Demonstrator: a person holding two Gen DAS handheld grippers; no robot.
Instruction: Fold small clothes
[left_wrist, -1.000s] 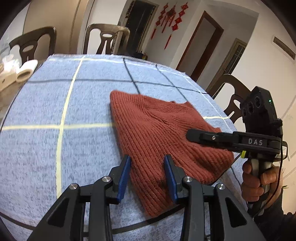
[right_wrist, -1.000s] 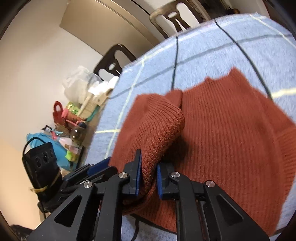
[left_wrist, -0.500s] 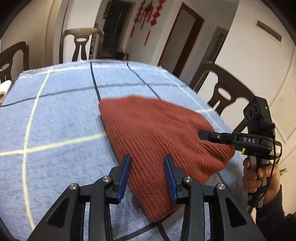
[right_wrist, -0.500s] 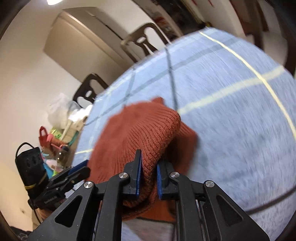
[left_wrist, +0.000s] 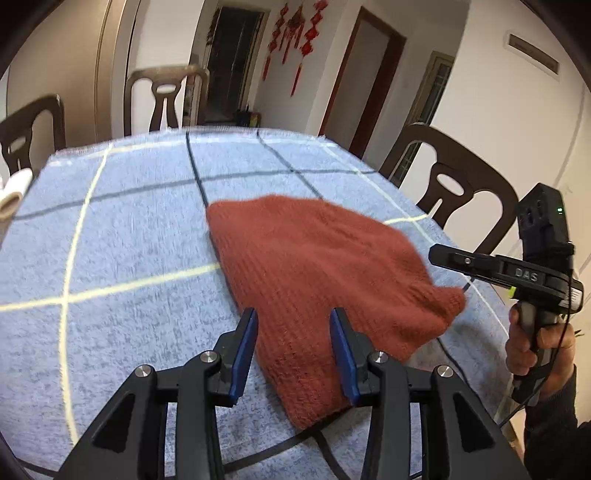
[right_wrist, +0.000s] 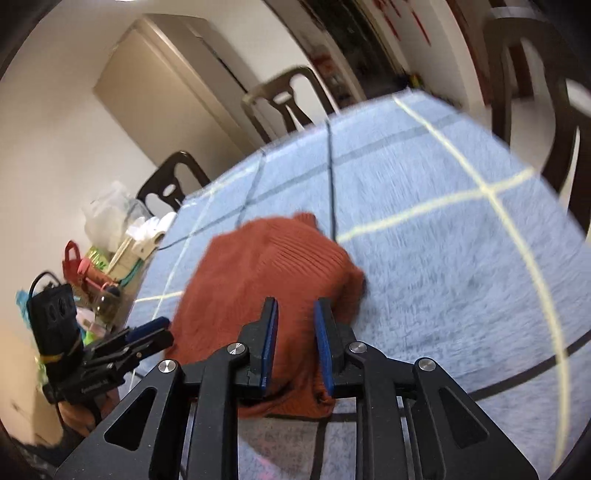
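Note:
A rust-red knitted garment (left_wrist: 317, 273) lies folded on the blue checked tablecloth (left_wrist: 129, 236); it also shows in the right wrist view (right_wrist: 266, 273). My left gripper (left_wrist: 293, 328) is open and empty, just above the garment's near edge. My right gripper (right_wrist: 295, 325) is open, its blue pads apart, hovering over the garment's near end without holding it. In the left wrist view the right gripper (left_wrist: 443, 254) sits at the garment's right edge. In the right wrist view the left gripper (right_wrist: 155, 332) sits at the garment's left side.
Dark wooden chairs (left_wrist: 454, 184) stand around the table. A white paper roll (left_wrist: 14, 188) lies at the table's left edge. Bags, bottles and clutter (right_wrist: 107, 254) are piled at the table's left end in the right wrist view.
My right gripper carried a pinched fold of the garment over to the right, then opened and let it go. The garment now lies narrower. My left gripper stayed open.

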